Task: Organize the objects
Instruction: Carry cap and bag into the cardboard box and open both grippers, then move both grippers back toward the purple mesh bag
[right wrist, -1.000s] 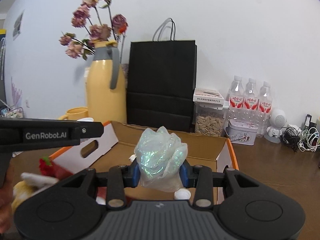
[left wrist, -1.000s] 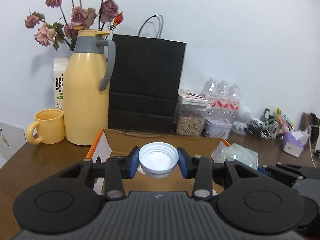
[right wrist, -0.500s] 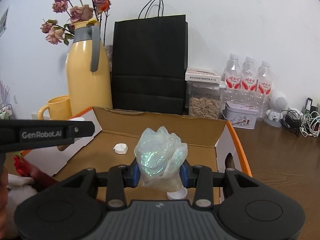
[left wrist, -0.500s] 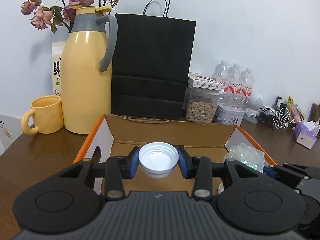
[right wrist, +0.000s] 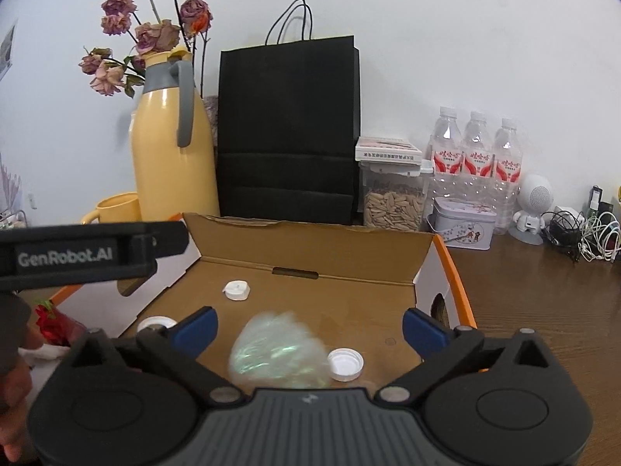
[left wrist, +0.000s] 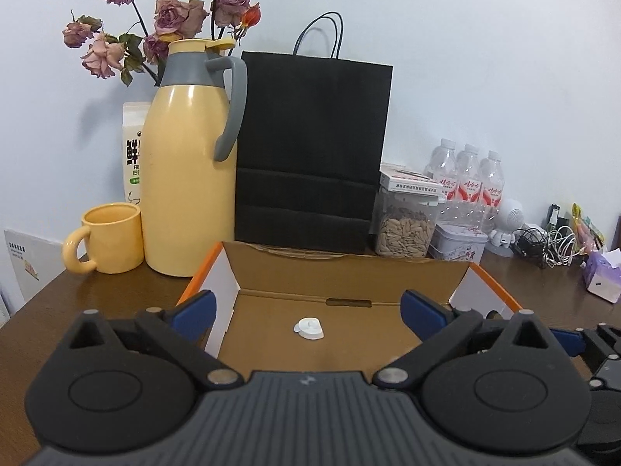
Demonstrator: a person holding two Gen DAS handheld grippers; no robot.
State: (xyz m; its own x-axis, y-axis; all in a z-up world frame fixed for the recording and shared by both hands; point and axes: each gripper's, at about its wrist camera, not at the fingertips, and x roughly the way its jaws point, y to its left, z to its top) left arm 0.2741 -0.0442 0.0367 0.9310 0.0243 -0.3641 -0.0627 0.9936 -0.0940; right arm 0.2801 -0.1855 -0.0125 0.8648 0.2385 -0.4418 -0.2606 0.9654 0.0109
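Note:
An open cardboard box (left wrist: 349, 272) (right wrist: 310, 240) with orange edges lies on the brown table. My left gripper (left wrist: 308, 310) is open and empty above the box; a small white cap (left wrist: 308, 328) lies on the box floor ahead of it. My right gripper (right wrist: 308, 328) is open; a blurred iridescent plastic wad (right wrist: 277, 357) is between and below its fingers inside the box. A white lid (right wrist: 345, 364) lies beside the wad, another white lid (right wrist: 155, 324) at the left, and the small white cap (right wrist: 236, 290) farther in. The left gripper's body (right wrist: 85, 252) shows in the right wrist view.
Behind the box stand a yellow thermos (left wrist: 190, 171), a yellow mug (left wrist: 108, 239), a black paper bag (left wrist: 310, 147), a seed jar (left wrist: 405, 229), a tin (left wrist: 458, 242) and water bottles (left wrist: 469, 182). Cables (left wrist: 551, 244) lie at right. A red item (right wrist: 50, 318) lies left of the box.
Both grippers opened. The left one let go of the white lid and the right one let go of the iridescent wad, which dropped into the box.

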